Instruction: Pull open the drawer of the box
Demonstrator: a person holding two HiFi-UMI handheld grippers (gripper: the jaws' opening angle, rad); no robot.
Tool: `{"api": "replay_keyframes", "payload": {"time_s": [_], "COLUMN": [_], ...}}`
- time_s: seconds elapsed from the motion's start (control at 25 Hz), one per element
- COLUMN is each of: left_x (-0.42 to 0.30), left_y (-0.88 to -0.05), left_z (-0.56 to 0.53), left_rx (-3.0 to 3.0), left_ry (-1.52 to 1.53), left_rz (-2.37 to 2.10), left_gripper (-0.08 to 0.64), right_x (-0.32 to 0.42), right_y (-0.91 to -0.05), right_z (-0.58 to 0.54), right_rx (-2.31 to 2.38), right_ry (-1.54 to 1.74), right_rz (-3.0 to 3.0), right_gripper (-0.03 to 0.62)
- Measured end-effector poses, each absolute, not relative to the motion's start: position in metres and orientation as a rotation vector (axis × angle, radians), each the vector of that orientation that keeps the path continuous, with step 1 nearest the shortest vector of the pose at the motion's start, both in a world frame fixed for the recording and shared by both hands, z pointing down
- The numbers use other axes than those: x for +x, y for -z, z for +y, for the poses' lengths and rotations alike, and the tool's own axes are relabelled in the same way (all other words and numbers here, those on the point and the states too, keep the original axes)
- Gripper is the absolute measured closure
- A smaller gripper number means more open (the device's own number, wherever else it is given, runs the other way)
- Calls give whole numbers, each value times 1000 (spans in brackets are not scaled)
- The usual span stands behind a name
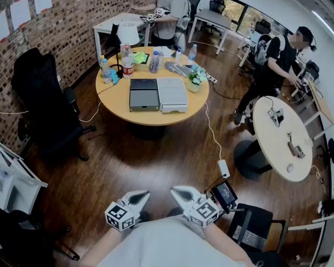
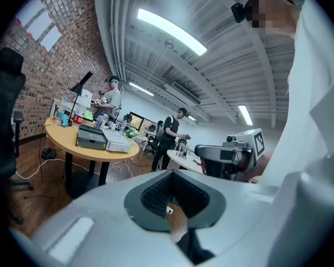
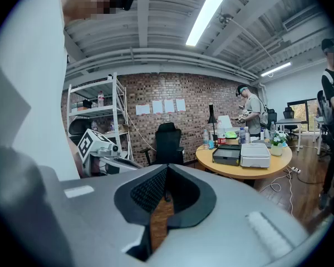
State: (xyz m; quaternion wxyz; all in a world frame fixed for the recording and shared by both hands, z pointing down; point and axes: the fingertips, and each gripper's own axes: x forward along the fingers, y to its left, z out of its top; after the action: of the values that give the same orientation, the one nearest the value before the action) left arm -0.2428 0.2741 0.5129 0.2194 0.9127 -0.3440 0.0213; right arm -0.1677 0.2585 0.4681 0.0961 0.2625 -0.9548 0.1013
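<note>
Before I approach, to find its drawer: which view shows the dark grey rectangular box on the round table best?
The head view: the dark grey rectangular box shows top and front, largest. Both gripper views show it small and distant, side-on.

Seen from the head view, a round table point(image 1: 114, 103) stands at 12 o'clock. On it two boxes lie side by side, touching: the left box point(image 1: 143, 94) and the right box point(image 1: 172, 94). Bottles point(image 1: 127, 60) and a lamp point(image 1: 126, 35) stand behind them, and a plant point(image 1: 195, 79) is at the right box's 1 o'clock. A chair point(image 1: 44, 102) is at the table's 9 o'clock and a second table point(image 1: 278, 143) at its 3 o'clock. The left tool point(image 1: 141, 195) and the right tool point(image 1: 176, 191) are at 6 o'clock, well apart from the table.
</note>
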Motion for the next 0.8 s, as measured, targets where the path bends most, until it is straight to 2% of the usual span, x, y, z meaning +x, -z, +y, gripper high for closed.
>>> {"api": "replay_keyframes", "payload": {"time_s": [0.44,0.8], "left_x": [-230,-153], "left_y": [-519,-529], "left_z": [228,173], "left_rx": [2517,2598], "left_ry": [-83,-333], "left_rz": [-942,-878], "left_gripper": [555,555], "right_x": [-154,-102], "right_y": [-472,-479], "right_z": [197,140], "right_rx": [779,767], "right_ry": [-244,-289], "right_rz": [-2803,-2813], "right_gripper": [586,586]}}
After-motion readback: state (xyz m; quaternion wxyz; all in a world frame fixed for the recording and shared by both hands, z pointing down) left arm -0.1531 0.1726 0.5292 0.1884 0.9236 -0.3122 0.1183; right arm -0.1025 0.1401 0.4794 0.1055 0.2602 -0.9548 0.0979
